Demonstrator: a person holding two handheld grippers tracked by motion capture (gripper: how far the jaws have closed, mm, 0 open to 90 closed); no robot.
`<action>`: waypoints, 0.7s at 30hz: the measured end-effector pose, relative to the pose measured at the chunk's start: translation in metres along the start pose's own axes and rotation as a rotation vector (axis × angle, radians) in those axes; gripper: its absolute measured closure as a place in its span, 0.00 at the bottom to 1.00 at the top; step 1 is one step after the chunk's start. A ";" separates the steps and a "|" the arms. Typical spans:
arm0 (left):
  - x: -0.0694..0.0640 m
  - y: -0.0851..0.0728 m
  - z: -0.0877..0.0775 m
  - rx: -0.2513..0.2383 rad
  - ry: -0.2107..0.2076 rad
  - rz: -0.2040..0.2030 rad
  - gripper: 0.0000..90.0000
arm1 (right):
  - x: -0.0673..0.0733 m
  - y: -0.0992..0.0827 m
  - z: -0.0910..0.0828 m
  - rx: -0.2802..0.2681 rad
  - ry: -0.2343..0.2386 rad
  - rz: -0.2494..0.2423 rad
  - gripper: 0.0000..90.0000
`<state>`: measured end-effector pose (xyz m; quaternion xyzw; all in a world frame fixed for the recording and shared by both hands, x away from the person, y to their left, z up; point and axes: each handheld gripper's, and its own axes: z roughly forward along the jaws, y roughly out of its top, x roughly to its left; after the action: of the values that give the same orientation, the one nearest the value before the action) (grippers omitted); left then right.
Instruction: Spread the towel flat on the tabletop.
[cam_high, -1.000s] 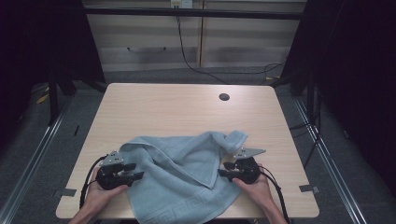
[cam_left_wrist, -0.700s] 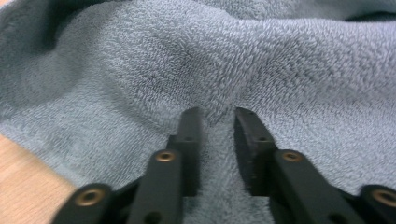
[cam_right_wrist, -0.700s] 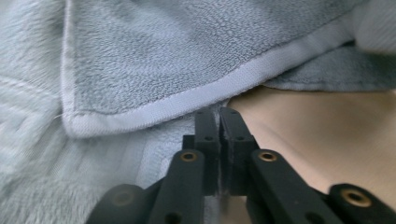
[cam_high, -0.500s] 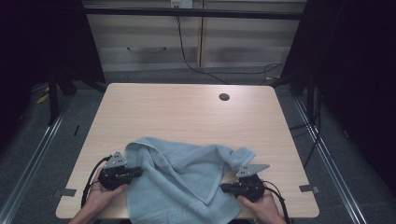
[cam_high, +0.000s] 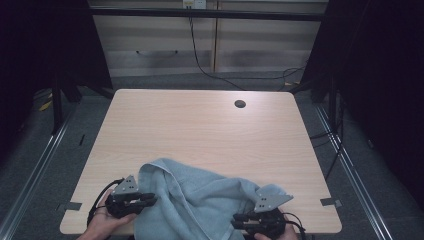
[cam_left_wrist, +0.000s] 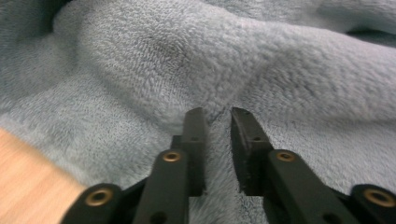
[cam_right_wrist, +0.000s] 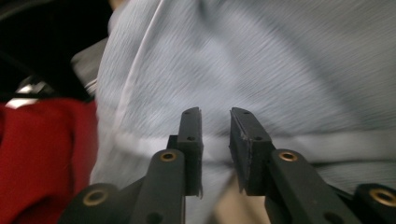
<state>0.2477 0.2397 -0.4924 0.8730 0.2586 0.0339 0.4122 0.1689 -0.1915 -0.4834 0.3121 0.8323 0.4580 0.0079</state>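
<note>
A light blue towel (cam_high: 200, 200) lies rumpled at the table's front edge, part of it hanging over. My left gripper (cam_high: 150, 200) is at the towel's left edge, pointing right. Its jaws have just been opening and stand a narrow gap apart against the pile (cam_left_wrist: 233, 60), with no cloth pinched between them (cam_left_wrist: 217, 114). My right gripper (cam_high: 237, 220) is at the towel's front right, pointing left. Its jaws (cam_right_wrist: 215, 114) have also just been opening, and the gap between them holds nothing; the towel's hemmed edge (cam_right_wrist: 280, 60) lies just beyond the tips.
The pale wooden table (cam_high: 200, 130) has a round cable hole (cam_high: 240, 104) at the back right. Low cabinets and a hanging cable (cam_high: 200, 55) stand behind it. Something red (cam_right_wrist: 42, 158) is at the left of the right gripper view.
The right gripper has moved toward the table's front edge, and the towel has been drawn that way and bunched up. Both pairs of jaws closed, then parted again.
</note>
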 end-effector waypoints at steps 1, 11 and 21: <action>-0.001 0.003 -0.004 -0.031 -0.025 -0.014 0.79 | -0.003 0.003 -0.005 -0.025 -0.017 0.011 0.78; -0.054 0.073 0.022 -0.146 -0.204 0.100 0.68 | -0.056 0.038 -0.024 -0.168 -0.155 0.047 0.76; -0.094 0.070 0.088 0.023 -0.296 0.190 0.52 | -0.092 0.036 -0.011 -0.176 -0.219 0.120 0.73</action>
<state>0.2206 0.0959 -0.4841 0.8937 0.1117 -0.0592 0.4305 0.2581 -0.2345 -0.4745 0.4073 0.7630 0.4922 0.0987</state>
